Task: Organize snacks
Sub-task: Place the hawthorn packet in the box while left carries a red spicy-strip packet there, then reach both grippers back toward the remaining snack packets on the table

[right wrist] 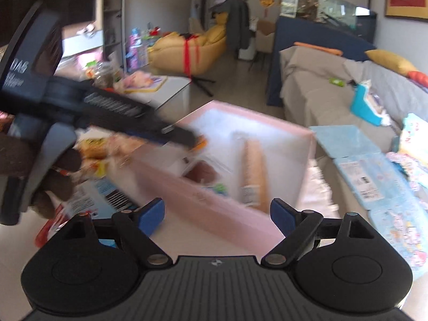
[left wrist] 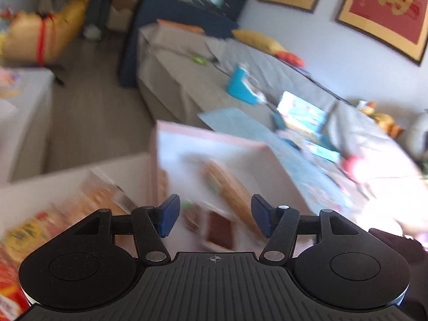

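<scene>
Pink plastic bin (left wrist: 208, 139) sits at twelve o'clock of my left gripper (left wrist: 215, 215), whose blue pads stand wide apart with nothing between them. A long bread pack (left wrist: 227, 190) lies flat inside, so it stays tidy.

From the right wrist, my right gripper (right wrist: 216, 214) is also wide and empty. More snack packs (right wrist: 93, 147) wait at ten o'clock, outside the bin (right wrist: 240, 222).

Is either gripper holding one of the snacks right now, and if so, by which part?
No. The left gripper and the right gripper both stand open with nothing between their pads; the long snack packet lies loose in the pink box.
</scene>
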### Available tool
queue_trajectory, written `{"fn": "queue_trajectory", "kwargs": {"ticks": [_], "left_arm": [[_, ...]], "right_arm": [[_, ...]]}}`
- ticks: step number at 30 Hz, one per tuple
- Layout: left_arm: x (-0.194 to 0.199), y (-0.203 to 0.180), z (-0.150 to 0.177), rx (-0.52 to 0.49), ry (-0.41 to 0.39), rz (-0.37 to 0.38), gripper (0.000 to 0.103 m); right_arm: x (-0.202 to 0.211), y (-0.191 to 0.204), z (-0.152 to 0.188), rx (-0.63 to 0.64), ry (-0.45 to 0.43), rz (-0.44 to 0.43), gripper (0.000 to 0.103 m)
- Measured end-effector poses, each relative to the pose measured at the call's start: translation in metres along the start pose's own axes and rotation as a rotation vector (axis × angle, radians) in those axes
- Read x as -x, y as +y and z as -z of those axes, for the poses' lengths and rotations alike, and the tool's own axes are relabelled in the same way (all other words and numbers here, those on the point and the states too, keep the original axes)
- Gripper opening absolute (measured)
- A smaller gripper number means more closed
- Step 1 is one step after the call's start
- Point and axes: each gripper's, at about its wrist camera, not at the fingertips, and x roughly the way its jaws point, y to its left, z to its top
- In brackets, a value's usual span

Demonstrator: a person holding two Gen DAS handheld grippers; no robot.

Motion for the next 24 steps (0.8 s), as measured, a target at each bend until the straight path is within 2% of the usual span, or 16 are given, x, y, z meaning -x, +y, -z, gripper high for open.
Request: {"fn": "queue_trajectory", "kwargs": {"ticks": [1, 3, 5, 9, 15, 19, 24], "left_arm": [[0.007, 0.002, -0.001, 0.004, -0.057, -0.036, 0.064], [0.025, 0.012, -0.007, 0.041, -0.129, -0.047, 0.064], [0.037, 0.026, -0.008, 0.049, -0.132, -0.051, 0.064], [0.063, 0.062, 0.011, 0.021, -0.085, -0.188, 0.064], [0.093, 0.125, 0.052, 0.087, 0.036, -0.330, 0.064], [0.101, 0.134, 0.073, 0.038, 0.098, -0.349, 0.064], [0.114, 0.119, 0.092, -0.033, 0.137, -0.319, 0.063]], "right_arm": [[-0.003, 0.007, 0.003, 0.011, 0.005, -0.006, 0.087], [-0.002, 0.021, 0.012, 0.038, 0.013, -0.012, 0.087], [0.001, 0.028, 0.020, 0.070, 0.013, -0.018, 0.087], [0.003, 0.025, 0.028, 0.055, 0.034, -0.043, 0.087], [-0.006, 0.025, 0.019, -0.035, 0.063, -0.182, 0.087], [-0.023, 0.047, 0.009, -0.010, 0.085, -0.228, 0.087], [-0.032, 0.072, 0.004, 0.044, 0.112, -0.257, 0.087]]}}
